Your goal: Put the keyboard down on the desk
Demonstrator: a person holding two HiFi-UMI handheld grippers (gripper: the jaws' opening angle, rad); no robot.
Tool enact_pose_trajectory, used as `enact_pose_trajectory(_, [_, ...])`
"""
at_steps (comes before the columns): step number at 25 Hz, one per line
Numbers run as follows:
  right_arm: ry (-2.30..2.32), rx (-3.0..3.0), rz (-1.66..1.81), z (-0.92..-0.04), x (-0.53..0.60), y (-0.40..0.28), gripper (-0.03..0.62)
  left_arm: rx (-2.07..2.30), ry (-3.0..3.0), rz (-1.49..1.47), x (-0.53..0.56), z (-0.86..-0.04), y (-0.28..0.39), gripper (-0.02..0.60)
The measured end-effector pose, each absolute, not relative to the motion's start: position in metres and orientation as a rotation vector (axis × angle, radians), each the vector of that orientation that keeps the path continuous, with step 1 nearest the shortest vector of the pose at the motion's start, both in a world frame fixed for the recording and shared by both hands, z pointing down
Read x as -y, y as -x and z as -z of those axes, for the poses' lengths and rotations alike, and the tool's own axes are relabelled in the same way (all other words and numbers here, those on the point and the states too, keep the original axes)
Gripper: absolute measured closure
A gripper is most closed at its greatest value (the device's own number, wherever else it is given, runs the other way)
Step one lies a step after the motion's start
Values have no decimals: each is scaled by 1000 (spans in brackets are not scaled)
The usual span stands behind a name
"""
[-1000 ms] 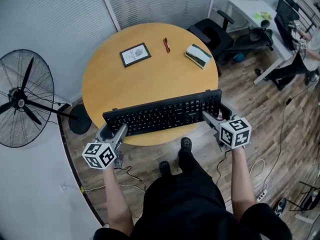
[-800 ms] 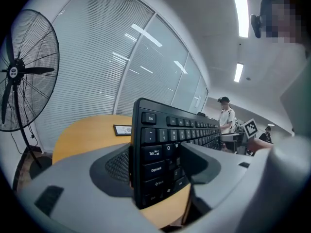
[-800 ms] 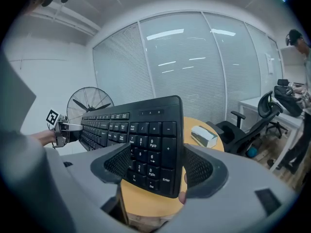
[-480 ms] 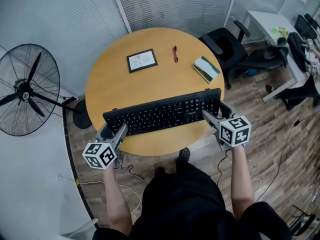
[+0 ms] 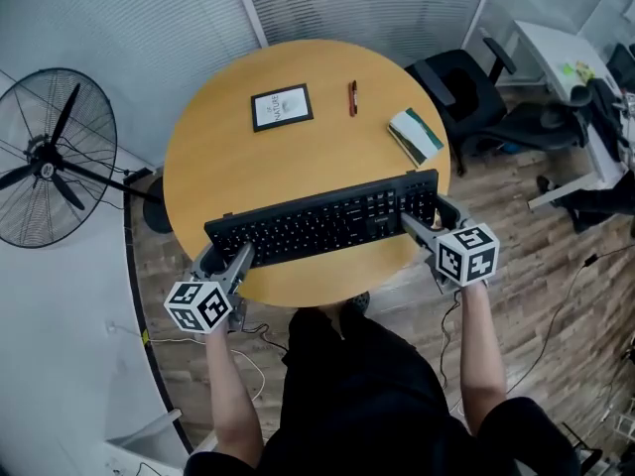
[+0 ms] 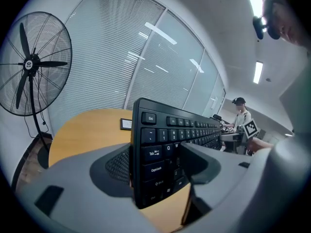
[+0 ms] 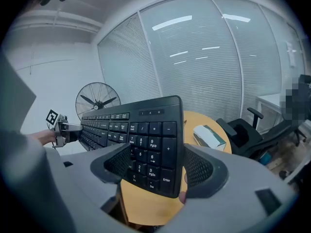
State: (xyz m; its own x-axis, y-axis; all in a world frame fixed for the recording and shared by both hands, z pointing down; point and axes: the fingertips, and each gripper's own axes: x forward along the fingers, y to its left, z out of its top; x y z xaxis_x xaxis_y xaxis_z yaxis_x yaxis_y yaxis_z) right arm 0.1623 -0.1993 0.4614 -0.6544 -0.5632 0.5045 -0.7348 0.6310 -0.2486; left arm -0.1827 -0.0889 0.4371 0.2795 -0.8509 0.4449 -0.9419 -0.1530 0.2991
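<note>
Though it spans most of the round wooden bench [image 5: 228, 167], the keyboard [image 5: 322, 221] is slim: black, full-size, with white legends on its keys and a number pad at its right end. It is held crosswise over the near part of the bench, keys up, its right end slightly farther from the person than its left. The left tool [image 5: 226, 258] pinches the left short end, one jaw on the keys beside Tab and Caps Lock, the other against the underside. The right tool [image 5: 421, 224] pinches the number-pad end the same way, with bare wood showing beneath that end. A framed card [image 5: 281, 106], a pen [image 5: 352, 97] and a book [image 5: 416, 135] lie farther across the bench, well apart from the keyboard.
</note>
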Motion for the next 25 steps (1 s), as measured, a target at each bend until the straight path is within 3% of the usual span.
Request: enact_pose_trajectory(25, [-1020, 2299, -824, -537, 217, -140, 246, 1459, -1936, -328, 130, -507, 212, 293])
